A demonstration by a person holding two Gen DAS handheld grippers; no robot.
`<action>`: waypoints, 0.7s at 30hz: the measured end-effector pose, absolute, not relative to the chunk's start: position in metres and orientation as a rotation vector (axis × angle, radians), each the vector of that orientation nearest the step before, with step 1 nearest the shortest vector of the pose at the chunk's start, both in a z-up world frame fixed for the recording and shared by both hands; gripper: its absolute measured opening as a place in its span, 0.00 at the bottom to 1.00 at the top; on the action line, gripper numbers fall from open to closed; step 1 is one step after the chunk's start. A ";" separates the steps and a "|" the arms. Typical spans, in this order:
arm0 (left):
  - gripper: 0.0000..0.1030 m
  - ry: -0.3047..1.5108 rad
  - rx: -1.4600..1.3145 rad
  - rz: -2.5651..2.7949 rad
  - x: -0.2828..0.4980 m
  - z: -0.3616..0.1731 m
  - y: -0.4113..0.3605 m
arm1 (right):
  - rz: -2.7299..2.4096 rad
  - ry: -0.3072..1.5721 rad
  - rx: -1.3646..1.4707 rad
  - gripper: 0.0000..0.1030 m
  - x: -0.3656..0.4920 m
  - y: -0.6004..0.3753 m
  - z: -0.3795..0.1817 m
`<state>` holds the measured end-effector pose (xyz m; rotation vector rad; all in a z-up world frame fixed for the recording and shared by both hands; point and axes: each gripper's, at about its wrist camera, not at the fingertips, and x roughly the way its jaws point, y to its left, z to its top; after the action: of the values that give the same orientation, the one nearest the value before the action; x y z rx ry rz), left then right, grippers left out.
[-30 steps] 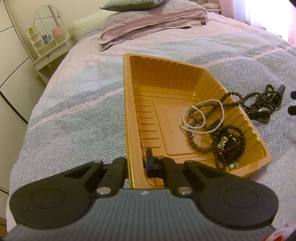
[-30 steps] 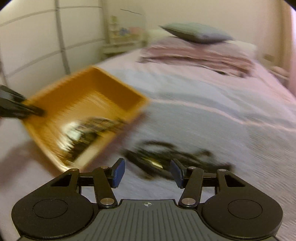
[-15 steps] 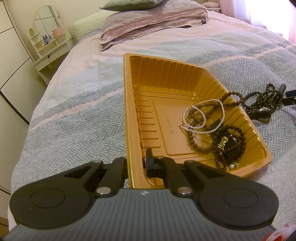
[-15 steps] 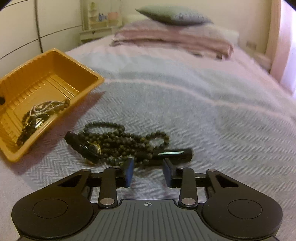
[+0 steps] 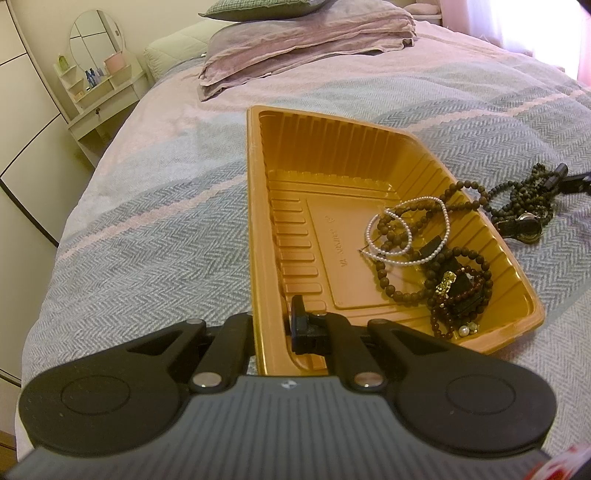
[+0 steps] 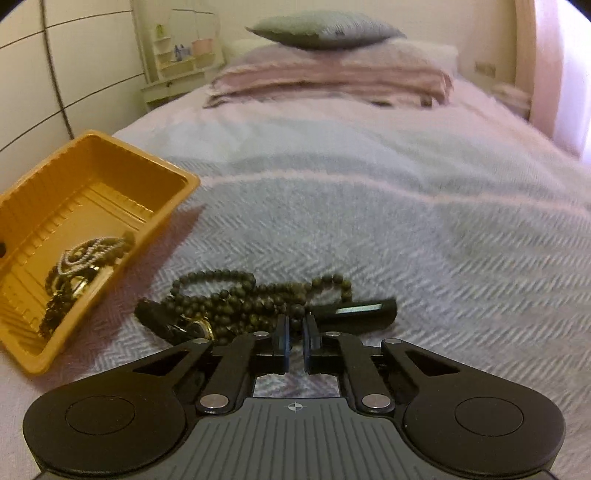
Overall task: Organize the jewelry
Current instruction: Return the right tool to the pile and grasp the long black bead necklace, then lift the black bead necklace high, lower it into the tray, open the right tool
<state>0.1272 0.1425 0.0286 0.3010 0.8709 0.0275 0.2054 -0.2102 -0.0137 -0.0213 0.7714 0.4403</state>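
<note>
My left gripper (image 5: 273, 325) is shut on the near left wall of the orange tray (image 5: 255, 184), one finger outside and one inside. A pearl strand (image 5: 445, 218) and brown bead bracelets (image 5: 458, 291) lie in the tray's right end. To the tray's right, a dark bead necklace (image 6: 221, 295) lies tangled with a black-strapped watch (image 6: 199, 326) on the bedspread. My right gripper (image 6: 295, 325) sits low over that pile. Its jaws are closing, nearly together, with beads of the dark strand pinched between the pads. The same pile (image 5: 517, 195) also shows in the left wrist view.
The tray (image 6: 110, 147) rests on a grey herringbone bedspread (image 6: 406, 240) with pink stripes. Folded pink bedding and a grey pillow (image 6: 321, 29) lie at the head. A white vanity shelf with a mirror (image 5: 96, 77) and a wardrobe stand left of the bed.
The right gripper has come in close over the dark bead pile and its jaws have gone from wide apart to nearly together. The left gripper and tray have not moved.
</note>
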 end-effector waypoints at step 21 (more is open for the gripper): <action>0.03 0.862 0.298 0.023 0.126 0.031 0.141 | 0.414 0.345 -0.348 0.06 0.142 -0.218 0.133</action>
<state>0.1263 0.1413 0.0308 0.2978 0.8616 0.0231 0.1419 -0.2176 0.1327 -0.3484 0.3452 0.4142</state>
